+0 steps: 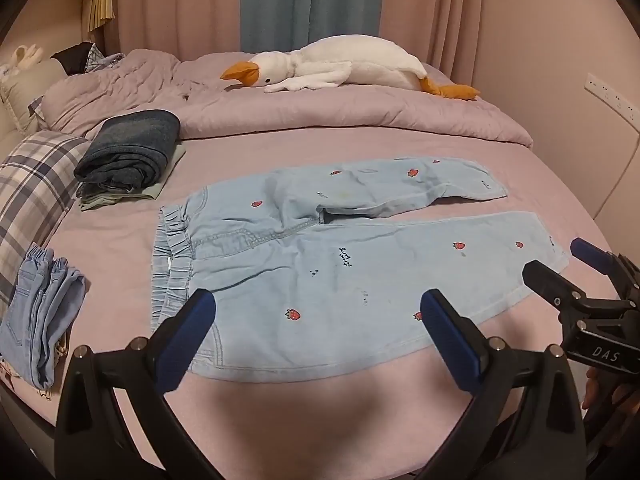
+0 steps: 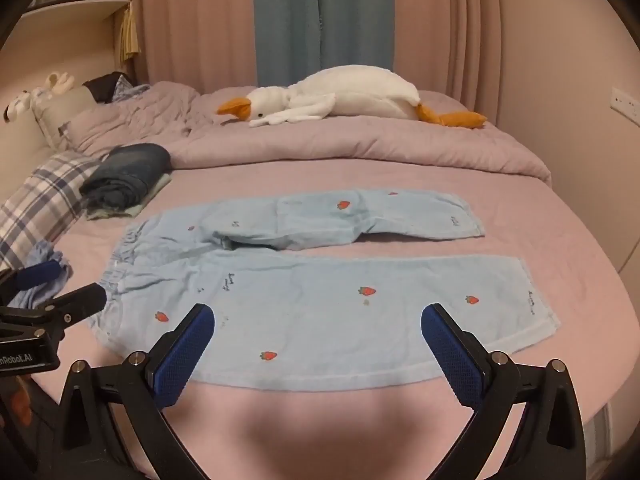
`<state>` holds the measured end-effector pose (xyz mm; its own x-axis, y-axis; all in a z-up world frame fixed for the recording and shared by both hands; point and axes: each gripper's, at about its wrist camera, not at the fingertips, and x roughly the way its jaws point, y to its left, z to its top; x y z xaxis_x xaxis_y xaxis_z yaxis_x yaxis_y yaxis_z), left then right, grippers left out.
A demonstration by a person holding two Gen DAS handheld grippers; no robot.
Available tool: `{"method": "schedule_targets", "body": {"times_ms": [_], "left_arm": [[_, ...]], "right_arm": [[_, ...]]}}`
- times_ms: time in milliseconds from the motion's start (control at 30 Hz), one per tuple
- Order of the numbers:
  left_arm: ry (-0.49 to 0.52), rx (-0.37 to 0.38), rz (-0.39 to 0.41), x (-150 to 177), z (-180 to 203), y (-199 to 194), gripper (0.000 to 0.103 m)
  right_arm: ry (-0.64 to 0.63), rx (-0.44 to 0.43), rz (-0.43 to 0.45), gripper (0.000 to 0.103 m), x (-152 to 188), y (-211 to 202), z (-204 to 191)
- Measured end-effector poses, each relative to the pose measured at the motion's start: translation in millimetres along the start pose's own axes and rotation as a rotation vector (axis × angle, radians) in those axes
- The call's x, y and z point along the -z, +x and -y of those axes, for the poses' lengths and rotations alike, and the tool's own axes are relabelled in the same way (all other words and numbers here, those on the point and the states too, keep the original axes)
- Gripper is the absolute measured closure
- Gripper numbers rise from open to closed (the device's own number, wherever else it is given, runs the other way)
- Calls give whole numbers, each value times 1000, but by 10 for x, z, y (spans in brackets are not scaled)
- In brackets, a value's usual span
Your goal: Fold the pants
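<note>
On a pink bed [image 1: 120, 240] before pink and teal curtains [image 1: 276, 4], soft pale-blue strawberry-print pants [image 1: 320, 264] spread flat, plush goose [image 1: 340, 66] on rumpled duvet [image 1: 360, 120], left gripper [image 1: 318, 312] and right gripper [image 2: 318, 324] both splayed wide, empty, hovering over pants

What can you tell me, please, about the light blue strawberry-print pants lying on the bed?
The light blue strawberry-print pants look like thin, soft denim with small red strawberries and dark script. They lie unfolded on the pink bedsheet, elastic waistband left, legs running right. The far leg is rumpled near the crotch. Neither gripper touches them.
</note>
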<state>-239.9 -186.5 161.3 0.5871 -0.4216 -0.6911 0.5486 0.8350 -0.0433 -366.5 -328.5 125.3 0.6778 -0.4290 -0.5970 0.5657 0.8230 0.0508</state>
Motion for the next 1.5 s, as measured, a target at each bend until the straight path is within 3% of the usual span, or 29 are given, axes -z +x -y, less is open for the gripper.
{"method": "schedule_targets", "body": {"times_ms": [1500], "left_arm": [[7, 9, -9, 14, 21, 8, 0]], "right_arm": [[7, -1, -11, 0, 14, 30, -16]]}}
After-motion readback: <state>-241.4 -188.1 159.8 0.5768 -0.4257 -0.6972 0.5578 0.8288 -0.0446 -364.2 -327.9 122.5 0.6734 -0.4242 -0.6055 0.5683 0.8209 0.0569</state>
